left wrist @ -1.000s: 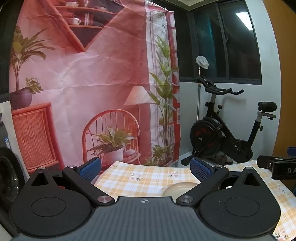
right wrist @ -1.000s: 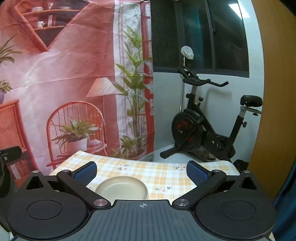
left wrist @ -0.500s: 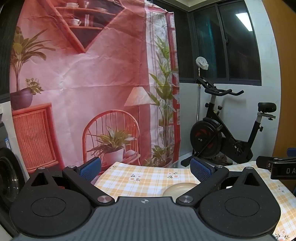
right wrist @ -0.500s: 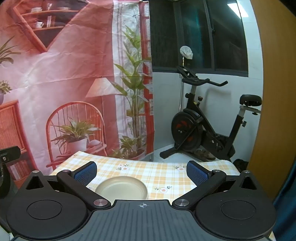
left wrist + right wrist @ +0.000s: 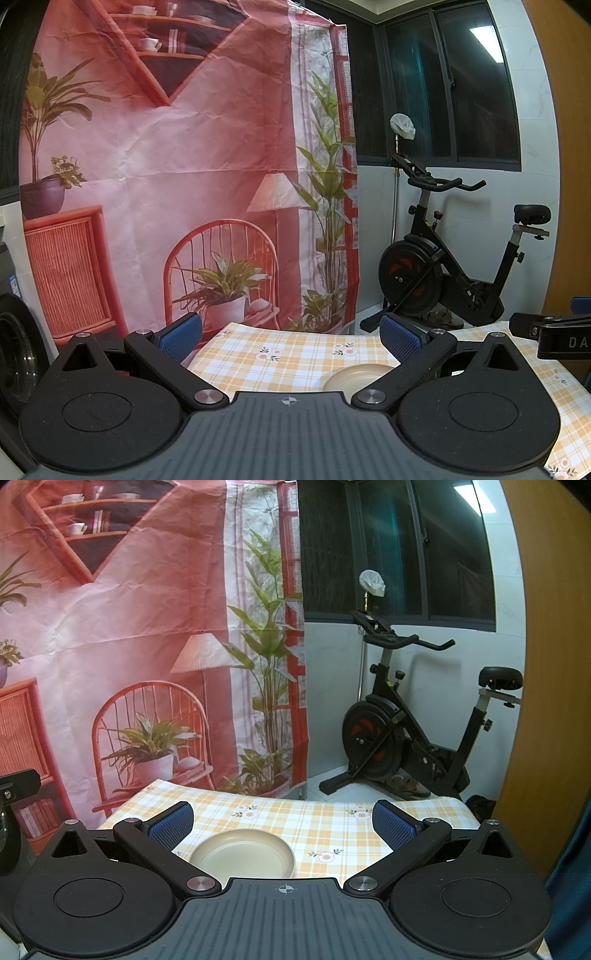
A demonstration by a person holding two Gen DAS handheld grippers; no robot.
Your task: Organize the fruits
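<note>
Both grippers are held above the near edge of a table covered with a yellow-and-white checked tablecloth (image 5: 325,830) printed with small flowers.

Left gripper (image 5: 290,334): jaws spread wide, blue pads well apart, nothing between them. It is raised above the cloth and touches nothing.

Right gripper (image 5: 282,821): jaws likewise spread wide, blue pads well apart, nothing held. Part of its black body shows at the right edge of the left wrist view, and part of the left gripper's body shows at the left edge of the right wrist view, so the two units sit side by side.

Task items: no fruit can be seen in either view. The only object on the cloth is a shallow beige bowl (image 5: 243,858), which appears empty. In the right wrist view it lies just ahead of the gripper body, nearer the left finger than the right. In the left wrist view the same bowl (image 5: 354,374) is partly hidden behind the right finger of that gripper.

Surroundings: a pink printed backdrop (image 5: 166,147) showing a chair, lamp, shelves and potted plants hangs behind the far edge of the table. A black exercise bike (image 5: 402,731) stands on the floor to the right of it, below a dark window (image 5: 461,85). A wooden panel (image 5: 546,664) bounds the right side.
</note>
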